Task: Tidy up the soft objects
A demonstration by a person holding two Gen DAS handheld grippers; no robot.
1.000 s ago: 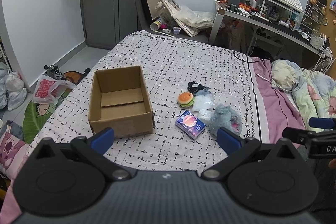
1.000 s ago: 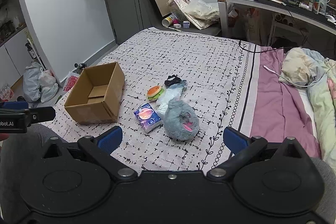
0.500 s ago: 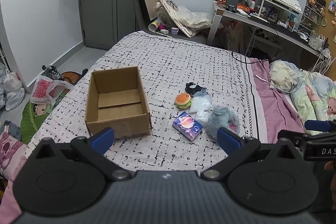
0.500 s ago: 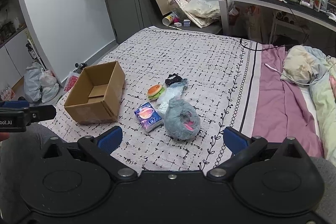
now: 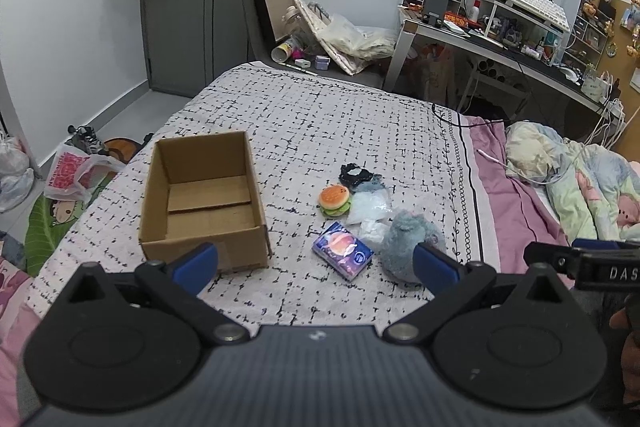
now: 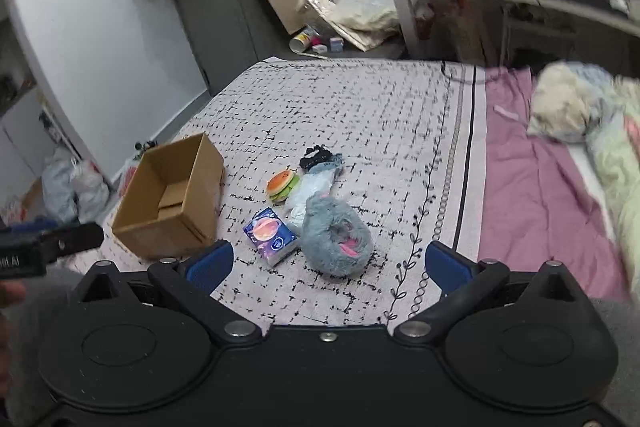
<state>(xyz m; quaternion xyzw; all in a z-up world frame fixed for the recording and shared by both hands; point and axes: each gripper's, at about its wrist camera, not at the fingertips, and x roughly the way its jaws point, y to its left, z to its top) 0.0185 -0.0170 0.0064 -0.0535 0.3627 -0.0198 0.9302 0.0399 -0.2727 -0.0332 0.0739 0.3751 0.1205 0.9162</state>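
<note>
An open, empty cardboard box [image 5: 204, 199] [image 6: 172, 203] stands on the patterned bedspread [image 5: 320, 123]. Right of it lie a burger toy [image 5: 334, 200] [image 6: 282, 183], a black scrunchie [image 5: 352, 173] [image 6: 316, 155], clear plastic bags [image 5: 368, 205] [image 6: 312, 187], a blue printed pack [image 5: 342, 254] [image 6: 271, 234] and a grey-blue plush [image 5: 404, 243] [image 6: 334, 239]. My left gripper [image 5: 316, 265] is open and empty, held short of the objects. My right gripper [image 6: 326, 267] is open and empty, just short of the plush.
A pink sheet [image 6: 532, 187] and a crumpled duvet [image 5: 572, 179] lie at the right. A cluttered desk [image 5: 500, 39] stands beyond the bed. Bags [image 5: 76, 171] lie on the floor at the left. The other gripper shows at each view's edge [image 5: 588, 265] [image 6: 44, 247].
Both grippers have tilted down and moved a little toward the objects; the right view is now blurred with motion. Nothing on the bed has moved.
</note>
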